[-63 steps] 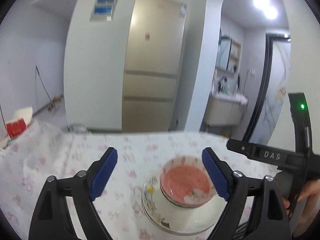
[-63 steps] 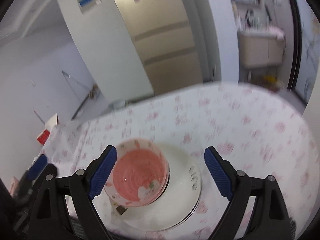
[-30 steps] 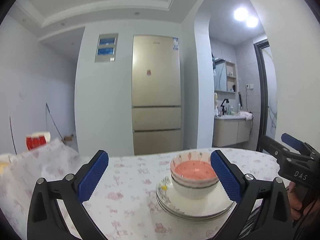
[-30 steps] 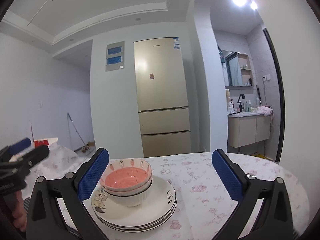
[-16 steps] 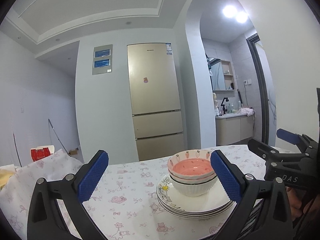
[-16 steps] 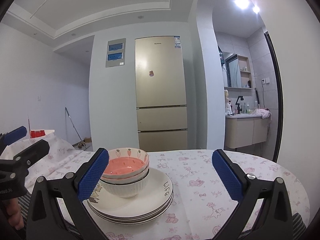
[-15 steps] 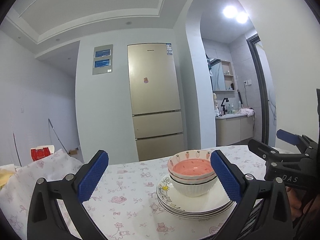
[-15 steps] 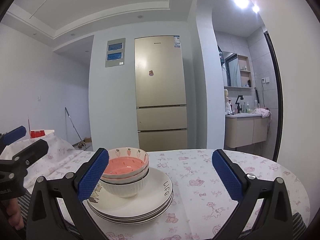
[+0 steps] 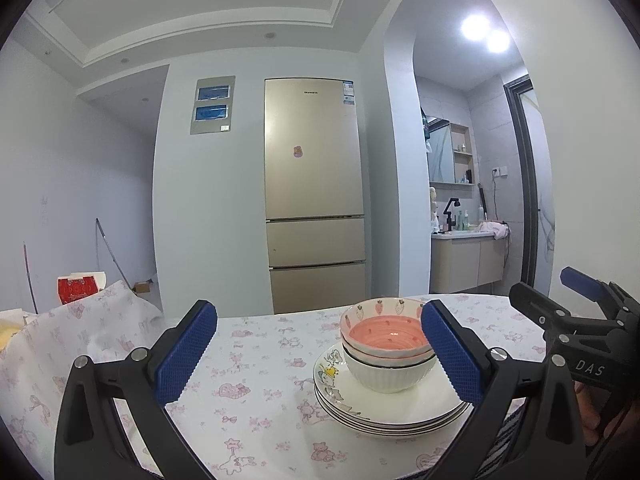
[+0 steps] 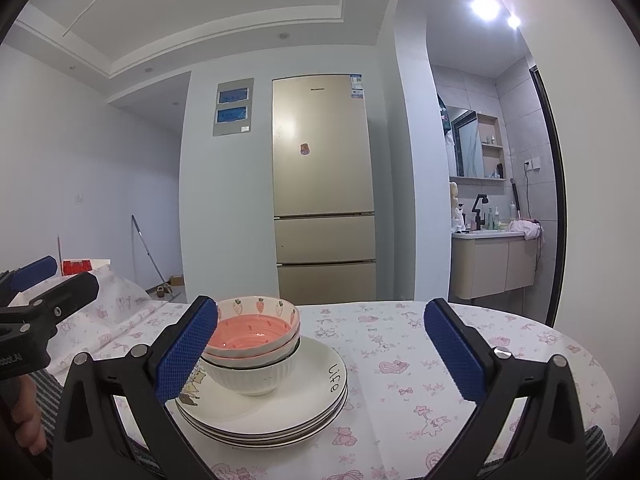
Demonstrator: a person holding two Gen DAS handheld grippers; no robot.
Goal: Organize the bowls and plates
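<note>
A stack of white plates [image 9: 400, 410] [image 10: 280, 412] lies near the table's front edge, and nested bowls stand on it. The top bowl [image 9: 384, 334] [image 10: 256, 330] is pink inside with strawberry prints; a white ribbed bowl [image 9: 388, 376] [image 10: 252, 380] sits under it. My left gripper [image 9: 320, 354] is open and empty, low over the table, the stack by its right finger. My right gripper [image 10: 322, 354] is open and empty, the stack by its left finger. Each gripper shows at the edge of the other's view.
The round table [image 9: 260, 392] [image 10: 420, 360] wears a white cloth with pink prints. A gold fridge [image 9: 314, 200] stands behind, a washbasin cabinet [image 10: 492, 264] at the right. A red-and-white box [image 9: 78, 288] sits at far left. A hand [image 10: 24, 416] holds the left gripper.
Both grippers dropped from looking down on the stack to a low, level view and have since held nearly still. The bowls and plates have not moved.
</note>
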